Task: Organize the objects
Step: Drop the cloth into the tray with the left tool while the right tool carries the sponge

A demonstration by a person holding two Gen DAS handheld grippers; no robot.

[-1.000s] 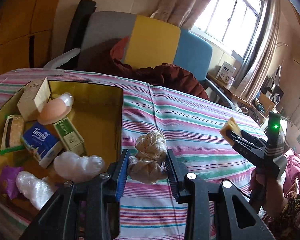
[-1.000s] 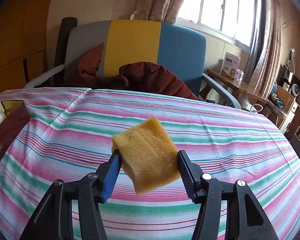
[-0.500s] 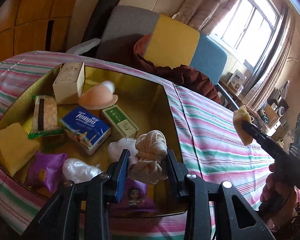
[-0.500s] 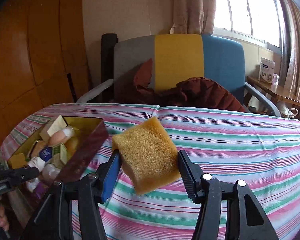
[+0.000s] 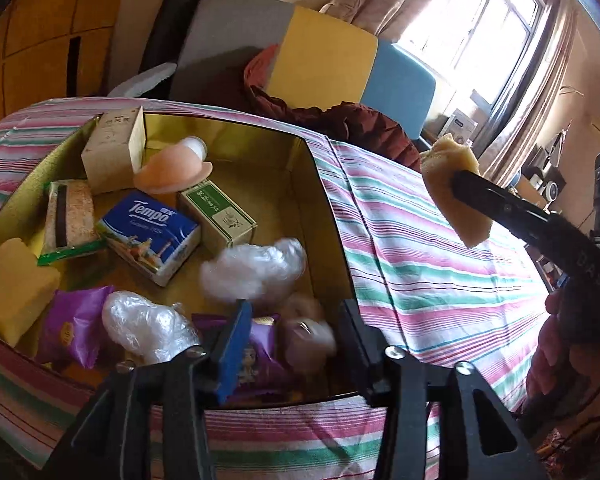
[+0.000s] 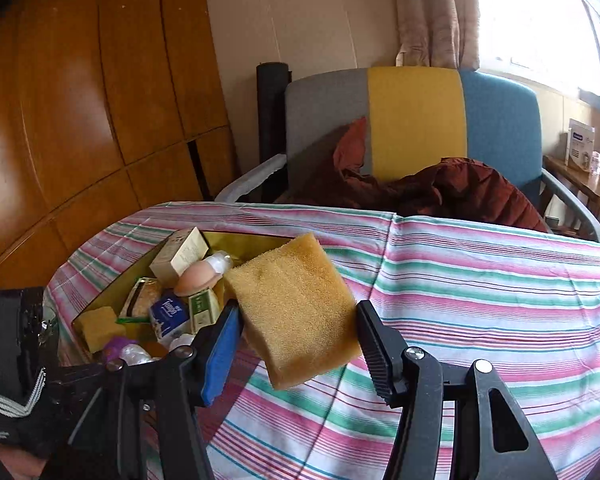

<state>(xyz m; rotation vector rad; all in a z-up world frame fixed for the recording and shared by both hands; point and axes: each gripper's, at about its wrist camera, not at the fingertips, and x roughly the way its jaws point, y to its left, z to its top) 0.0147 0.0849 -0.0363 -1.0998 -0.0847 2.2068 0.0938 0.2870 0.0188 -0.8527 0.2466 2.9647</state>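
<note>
My left gripper (image 5: 295, 314) hangs over the near right corner of the yellow-lined box (image 5: 324, 184), and its jaws are opening. The cream rope ball (image 5: 304, 330) is a blur just below them inside the box, and no pad touches it. My right gripper (image 6: 299, 320) is shut on a yellow sponge (image 6: 296, 308) and holds it above the striped cloth beside the box's right wall. In the left wrist view that sponge (image 5: 454, 196) hangs to the right of the box.
The box holds a Tempo tissue pack (image 5: 148, 232), a green carton (image 5: 218, 216), a cream carton (image 5: 112, 152), a peach-coloured item (image 5: 172, 168), another yellow sponge (image 5: 8, 284), purple packets (image 5: 76, 324) and clear plastic bags (image 5: 256, 272). A chair (image 6: 416, 120) with a maroon jacket stands behind the table.
The left jaws have parted and the rope ball has dropped from them into the box. The right gripper has swung left with the sponge, up to the box.
</note>
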